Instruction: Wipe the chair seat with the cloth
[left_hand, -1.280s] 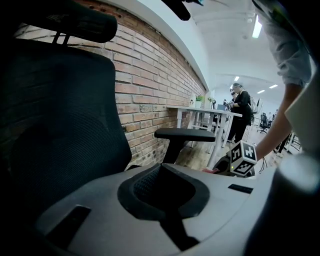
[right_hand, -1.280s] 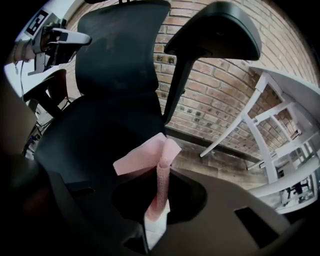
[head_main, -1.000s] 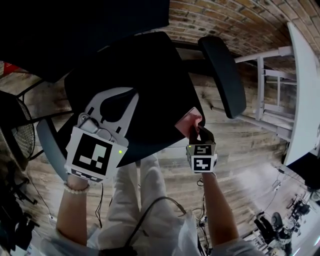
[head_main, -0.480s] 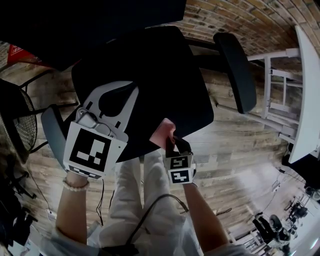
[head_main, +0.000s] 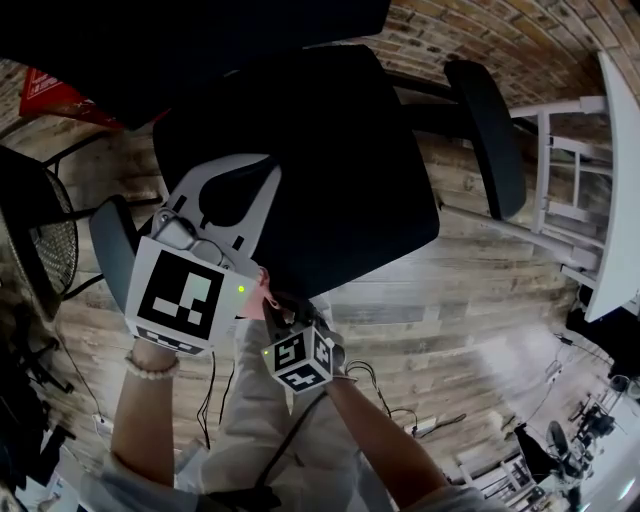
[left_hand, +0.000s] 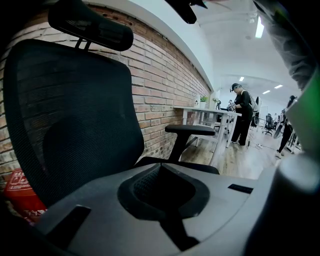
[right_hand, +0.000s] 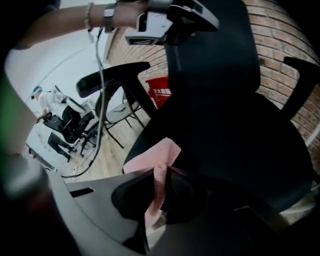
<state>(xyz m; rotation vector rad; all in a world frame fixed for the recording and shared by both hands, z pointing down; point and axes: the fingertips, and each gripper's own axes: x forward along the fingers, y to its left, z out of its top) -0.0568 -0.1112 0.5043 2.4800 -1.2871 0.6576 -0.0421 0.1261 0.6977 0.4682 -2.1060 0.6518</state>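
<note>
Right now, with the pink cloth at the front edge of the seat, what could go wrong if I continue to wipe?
1. The right tongs pinch only a narrow fold of the cloth; dragging it over the chair seat might pull it free.
2. In the head view the right tongs sit close beside the left tongs; a sideways stroke could knock them together.
3. The cloth is at the seat's front edge, so a stroke may run off it.

A: Seat (head_main: 340, 170), location?
B: Centre, before the backrest (head_main: 150, 50); armrests (head_main: 487, 130) flanked it; table (head_main: 620, 150) stood right.
A: Cloth (right_hand: 155, 160)?
B: Was at seat's front left corner, in right gripper (right_hand: 162, 172); left gripper (head_main: 235, 195) was above seat's left.
</note>
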